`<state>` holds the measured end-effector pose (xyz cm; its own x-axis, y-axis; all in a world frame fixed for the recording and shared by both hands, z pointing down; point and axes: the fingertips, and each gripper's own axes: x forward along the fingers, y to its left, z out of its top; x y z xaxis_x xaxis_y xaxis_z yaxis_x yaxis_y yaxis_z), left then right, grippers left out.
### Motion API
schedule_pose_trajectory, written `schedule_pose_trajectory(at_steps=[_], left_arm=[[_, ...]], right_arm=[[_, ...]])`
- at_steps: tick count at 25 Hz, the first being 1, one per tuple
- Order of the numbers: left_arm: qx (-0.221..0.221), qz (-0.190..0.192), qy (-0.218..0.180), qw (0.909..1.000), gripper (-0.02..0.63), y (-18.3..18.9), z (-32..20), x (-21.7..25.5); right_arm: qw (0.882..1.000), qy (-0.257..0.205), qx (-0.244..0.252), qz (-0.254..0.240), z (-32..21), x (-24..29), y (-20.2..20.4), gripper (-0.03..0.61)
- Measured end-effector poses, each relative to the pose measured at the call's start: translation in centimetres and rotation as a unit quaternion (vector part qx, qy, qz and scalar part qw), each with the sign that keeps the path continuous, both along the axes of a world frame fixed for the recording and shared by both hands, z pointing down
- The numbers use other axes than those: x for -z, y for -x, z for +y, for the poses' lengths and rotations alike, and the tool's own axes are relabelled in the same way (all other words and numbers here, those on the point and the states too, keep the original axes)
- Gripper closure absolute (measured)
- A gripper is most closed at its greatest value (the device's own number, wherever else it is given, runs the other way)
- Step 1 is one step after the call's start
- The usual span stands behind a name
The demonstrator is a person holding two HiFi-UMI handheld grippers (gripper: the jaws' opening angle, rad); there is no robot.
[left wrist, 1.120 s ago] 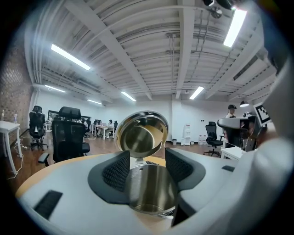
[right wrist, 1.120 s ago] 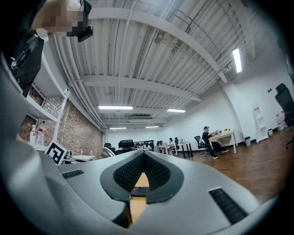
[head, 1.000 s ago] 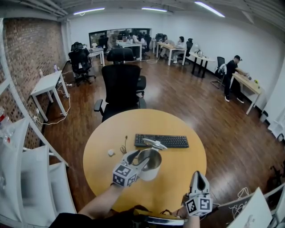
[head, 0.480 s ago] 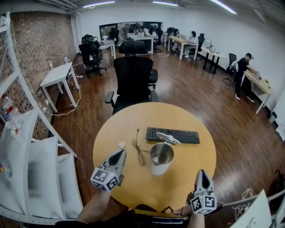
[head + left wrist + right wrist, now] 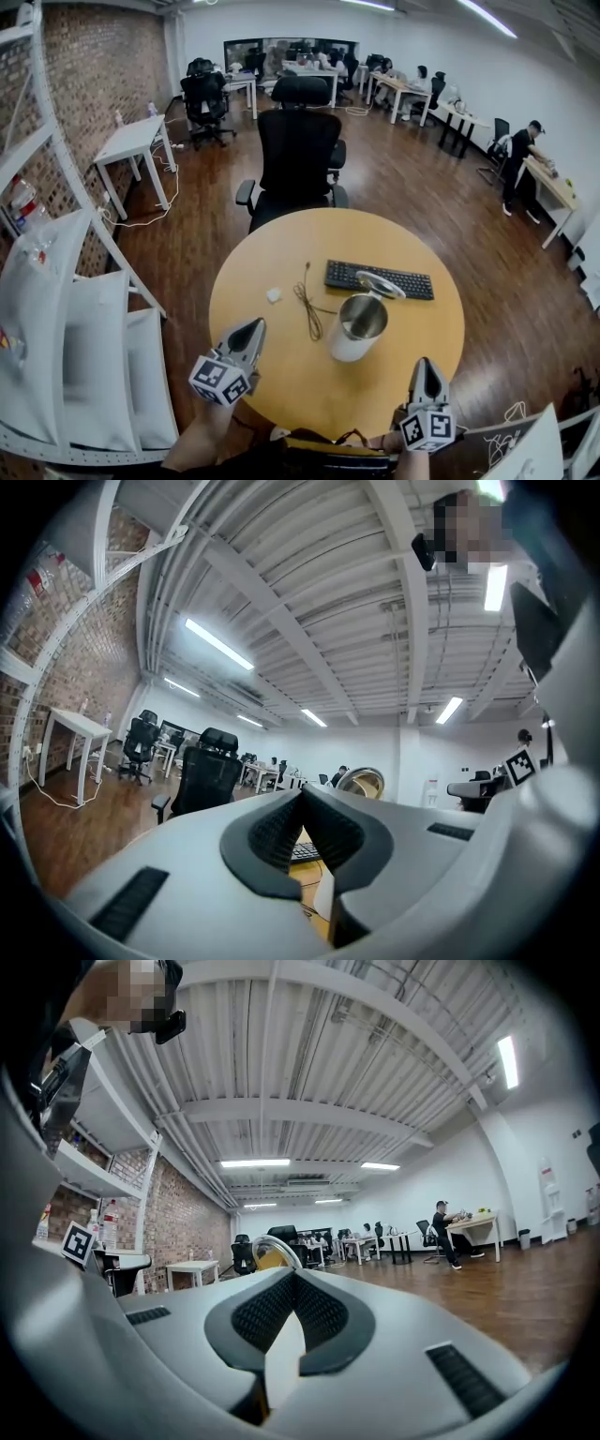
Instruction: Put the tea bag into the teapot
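Holds left gripper (image 5: 251,325) closed on nothing over the near left of the table (image 5: 300,386); holds right gripper (image 5: 424,364) closed and empty too, near right; finds tea bag (image 5: 274,295) lying on the table left of the teapot (image 5: 359,326), which is uncovered, probably to receive it.
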<state>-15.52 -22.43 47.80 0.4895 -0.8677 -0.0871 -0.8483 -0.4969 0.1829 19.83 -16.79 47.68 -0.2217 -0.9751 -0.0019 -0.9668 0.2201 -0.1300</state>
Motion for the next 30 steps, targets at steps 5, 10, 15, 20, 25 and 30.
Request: schedule_pose_trajectory(at_steps=[5, 10, 15, 20, 25, 30], left_arm=[[-0.006, -0.001, 0.005, 1.0, 0.612, -0.2, 0.7, -0.6], [-0.005, 0.004, 0.016, 0.9999, 0.612, 0.3, 1.2, -0.9], [0.004, 0.0, 0.028, 0.9996, 0.612, 0.8, 1.3, -1.7], [0.013, 0.001, 0.03, 0.9995, 0.612, 0.9, 1.1, -2.1], [0.016, 0.001, 0.032, 0.9994, 0.612, 0.4, 0.9, -2.1], [0.023, -0.002, 0.022, 0.9995, 0.612, -0.3, 1.1, -1.7]], right_arm=[[1.0, -0.002, -0.008, -0.001, 0.9, 0.4, 0.4, 0.572], [1.0, -0.011, -0.017, -0.005, 0.8, 1.3, 1.0, 0.574], [0.999, -0.013, 0.005, -0.035, 0.3, -0.4, 0.4, 0.574], [0.999, -0.013, 0.003, -0.038, -0.2, -0.8, -0.2, 0.574], [0.999, -0.016, 0.003, -0.035, -0.6, -0.2, -0.8, 0.575], [1.0, -0.014, 0.008, -0.023, -0.7, 0.3, -0.9, 0.575]])
